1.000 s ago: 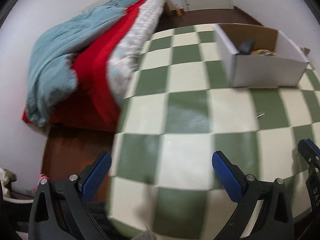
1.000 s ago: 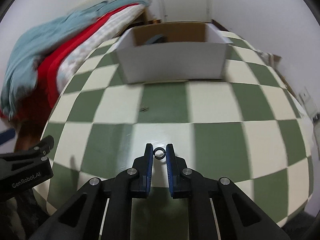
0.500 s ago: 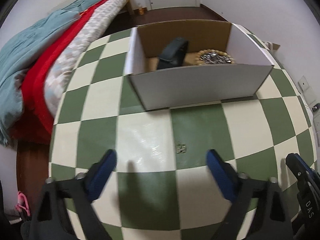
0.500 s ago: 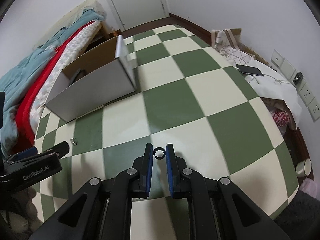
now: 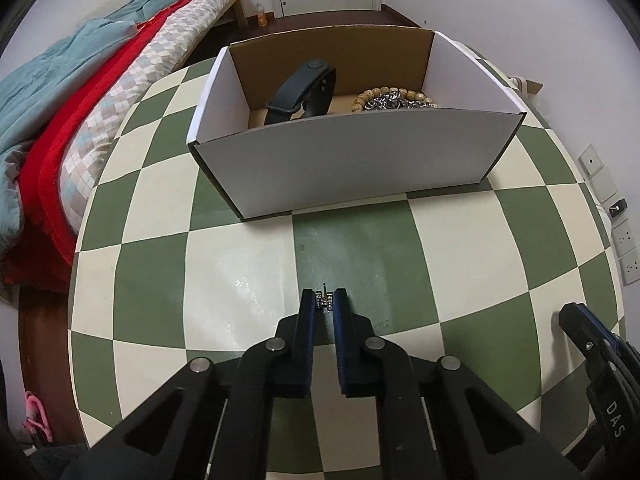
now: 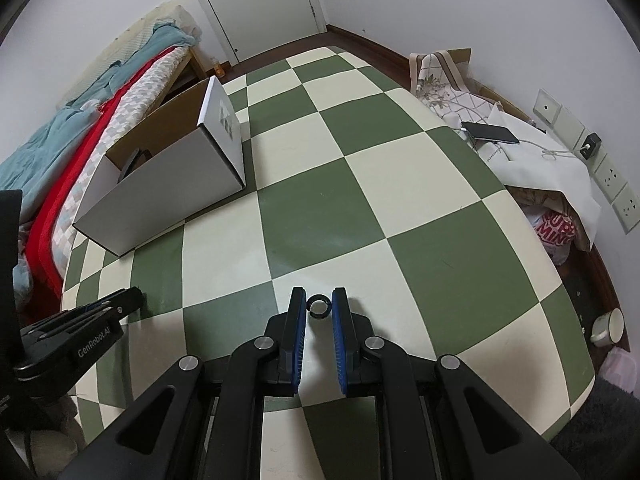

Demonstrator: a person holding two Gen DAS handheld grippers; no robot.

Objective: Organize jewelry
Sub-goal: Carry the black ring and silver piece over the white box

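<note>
My left gripper point(image 5: 324, 302) is shut on a small sparkly earring point(image 5: 324, 301) low over the green and cream checkered table point(image 5: 240, 264). My right gripper point(image 6: 319, 305) is shut on a small dark ring point(image 6: 319, 305) above the table's near part point(image 6: 360, 240). The open white cardboard box point(image 5: 352, 160) stands ahead of the left gripper. It holds a black wristband point(image 5: 304, 88), a bead bracelet point(image 5: 394, 94) and a silver chain point(image 5: 386, 102). The box shows at the left in the right wrist view point(image 6: 168, 184).
A bed with red and blue blankets point(image 5: 72, 92) runs along the table's left edge. A phone on white cloth point(image 6: 490, 133) and wall sockets point(image 6: 612, 184) lie to the right. A white cup point(image 6: 610, 326) sits on the floor at the right.
My left gripper swung toward the box, came down over the earring and shut on it. My right gripper swung right, away from the box, with the ring held throughout.
</note>
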